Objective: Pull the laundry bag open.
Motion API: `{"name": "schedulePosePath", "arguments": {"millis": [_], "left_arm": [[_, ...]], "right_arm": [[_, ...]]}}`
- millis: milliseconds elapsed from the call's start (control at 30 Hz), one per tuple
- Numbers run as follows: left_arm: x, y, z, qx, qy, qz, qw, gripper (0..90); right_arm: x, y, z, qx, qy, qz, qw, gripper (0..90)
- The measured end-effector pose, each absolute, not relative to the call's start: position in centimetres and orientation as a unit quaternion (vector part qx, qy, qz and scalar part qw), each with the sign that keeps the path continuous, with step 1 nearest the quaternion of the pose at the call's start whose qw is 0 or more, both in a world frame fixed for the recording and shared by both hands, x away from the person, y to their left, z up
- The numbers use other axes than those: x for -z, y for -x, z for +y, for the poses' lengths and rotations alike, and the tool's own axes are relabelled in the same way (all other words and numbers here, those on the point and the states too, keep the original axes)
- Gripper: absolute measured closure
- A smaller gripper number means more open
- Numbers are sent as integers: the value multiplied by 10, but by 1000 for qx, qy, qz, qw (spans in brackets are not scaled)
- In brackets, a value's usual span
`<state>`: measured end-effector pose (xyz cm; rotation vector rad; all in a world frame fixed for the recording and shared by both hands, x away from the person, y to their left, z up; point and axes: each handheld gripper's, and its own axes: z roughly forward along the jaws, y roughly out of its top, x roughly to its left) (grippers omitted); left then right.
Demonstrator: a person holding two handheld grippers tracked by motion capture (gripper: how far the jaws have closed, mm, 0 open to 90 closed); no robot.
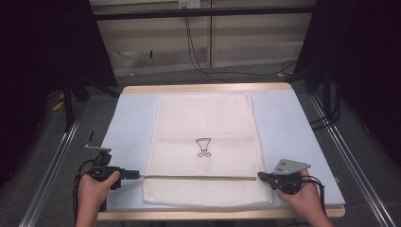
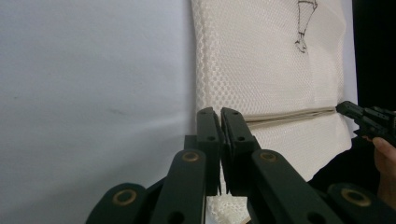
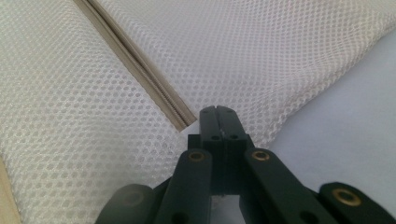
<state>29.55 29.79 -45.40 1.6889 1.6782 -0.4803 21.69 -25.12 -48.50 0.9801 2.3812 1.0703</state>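
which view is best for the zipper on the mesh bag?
Right gripper view: the zipper runs close and sharp, teeth and its end visible just ahead of the shut right gripper. High view shows its full length across the mesh bag as a thin line. Left gripper view shows it farther off, beyond the shut left gripper.

The table [image 1: 142, 90] has a pale wooden edge along its far and near sides and wears a light blue cover [image 1: 293, 142] over nearly its whole top. Black curtains [image 1: 42, 42] hang at both sides of the high view. Behind the table black cables [image 1: 198, 56] run down a beige panelled wall [image 1: 255, 42] onto the grey floor [image 1: 189, 78]. Metal rails [image 1: 352, 161] flank the table.
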Motion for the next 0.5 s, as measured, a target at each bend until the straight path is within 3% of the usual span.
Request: {"name": "schedulePosePath", "arguments": {"millis": [67, 133, 233, 367, 467, 500], "left_arm": [[455, -296, 299, 178, -658, 645, 344, 869], [453, -294, 302, 117, -671, 663, 310, 900], [448, -290, 314, 141, -648, 653, 365, 900], [438, -289, 313, 113, -658, 642, 377, 829], [440, -290, 310, 100, -661, 643, 373, 768], [441, -291, 310, 98, -670, 636, 370, 738]], "right_arm": [[485, -217, -251, -378, -345, 841, 176, 900], [485, -217, -251, -379, -344, 841, 176, 900], [485, -217, -251, -380, -344, 840, 176, 900], [486, -217, -254, -392, -346, 835, 173, 888], [483, -219, -259, -419, -373, 808, 181, 587], [481, -220, -262, -417, -379, 803, 193, 577]]}}
